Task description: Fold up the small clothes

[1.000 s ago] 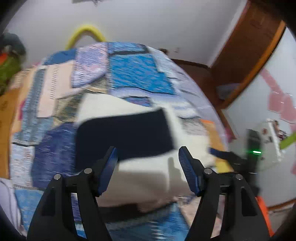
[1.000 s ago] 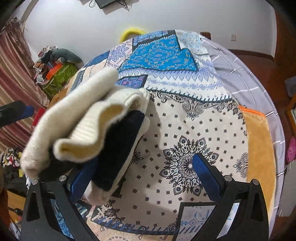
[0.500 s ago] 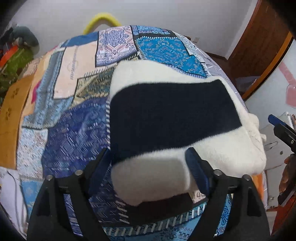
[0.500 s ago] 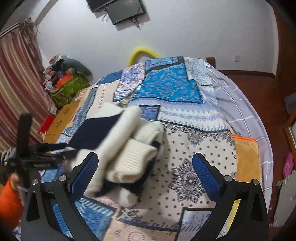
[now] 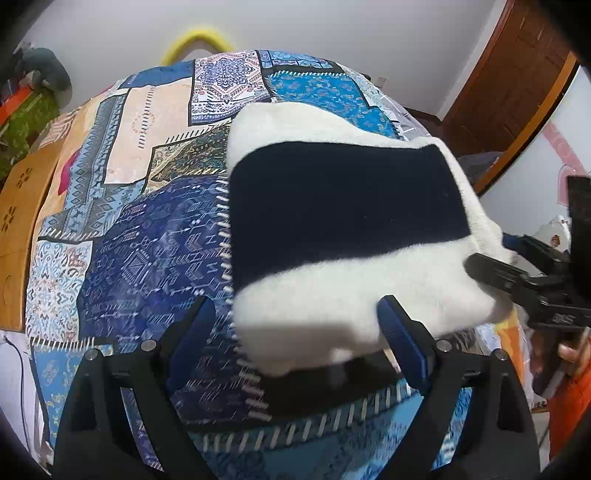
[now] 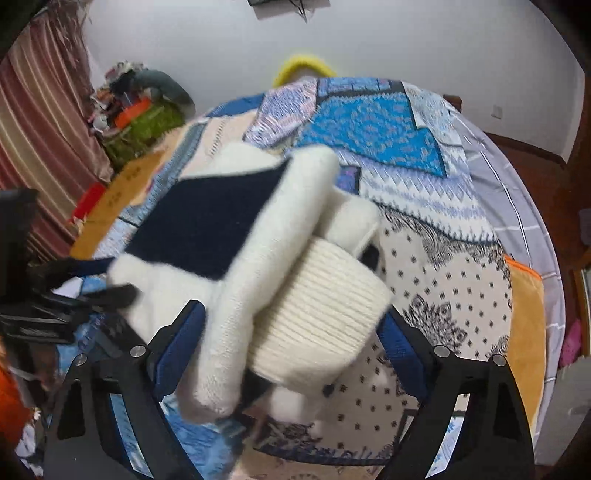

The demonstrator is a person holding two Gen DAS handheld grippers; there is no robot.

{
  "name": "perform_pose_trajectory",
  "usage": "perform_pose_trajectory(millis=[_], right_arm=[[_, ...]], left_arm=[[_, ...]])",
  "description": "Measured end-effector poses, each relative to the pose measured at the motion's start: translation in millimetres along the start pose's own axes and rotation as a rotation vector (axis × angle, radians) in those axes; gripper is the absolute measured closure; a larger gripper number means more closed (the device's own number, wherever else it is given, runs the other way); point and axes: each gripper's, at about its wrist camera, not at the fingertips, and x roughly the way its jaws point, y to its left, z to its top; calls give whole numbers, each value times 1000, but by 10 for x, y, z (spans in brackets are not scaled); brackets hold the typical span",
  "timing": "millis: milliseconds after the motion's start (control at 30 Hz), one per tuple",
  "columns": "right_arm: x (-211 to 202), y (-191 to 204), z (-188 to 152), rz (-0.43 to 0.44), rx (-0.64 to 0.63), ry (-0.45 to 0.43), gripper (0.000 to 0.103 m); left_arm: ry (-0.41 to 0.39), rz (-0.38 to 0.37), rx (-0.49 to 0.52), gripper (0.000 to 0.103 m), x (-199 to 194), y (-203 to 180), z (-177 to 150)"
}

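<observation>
Both hand-held grippers, left [image 5: 295, 325] and right [image 6: 291, 332], stand wide around the folded sweater [image 5: 343, 206], jaws just moving.

Bedroom in a home. Evidence: big bed [image 6: 480, 258] fills most of both views, covered by a patchwork bedspread [image 5: 147, 229] in blue, cream and paisley blocks, with a grey striped sheet [image 6: 517, 192] showing at its right edge. White plastered wall [image 5: 332, 26] at the far side, wall socket [image 6: 498, 110] low on it. Dark wooden door [image 5: 506, 81] far right in the left wrist view. Striped reddish curtain [image 6: 40, 140] on the left, next to a heap of clothes and bags [image 6: 140, 103]. Wooden floor [image 6: 532, 166] beside the bed. Yellow curved thing [image 5: 195, 40] behind the bed's far end, can't tell what it is.
</observation>
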Motion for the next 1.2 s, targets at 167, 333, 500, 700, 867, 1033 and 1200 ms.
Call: perform_pose_trajectory(millis=[167, 333, 500, 700, 867, 1033, 1200], right_arm=[[-148, -53, -5, -33, 2, -20, 13], [-418, 110, 137, -22, -44, -97, 13], [-552, 382, 288, 52, -103, -181, 13], [-302, 582, 403, 79, -136, -178, 13], [69, 423, 409, 39, -80, -111, 13], [249, 150, 312, -29, -27, -43, 13], [143, -180, 186, -1, 69, -36, 13]], left_arm=[[-70, 106, 59, 13, -318, 85, 19], [-142, 188, 136, 13, -520, 106, 123], [-200, 138, 125, 13, -597, 106, 276], [-229, 71, 137, 13, -431, 49, 531], [-167, 17, 104, 13, -60, 94, 666], [-76, 70, 135, 12, 387, 137, 570], [-83, 38, 96, 8, 303, 348, 440]])
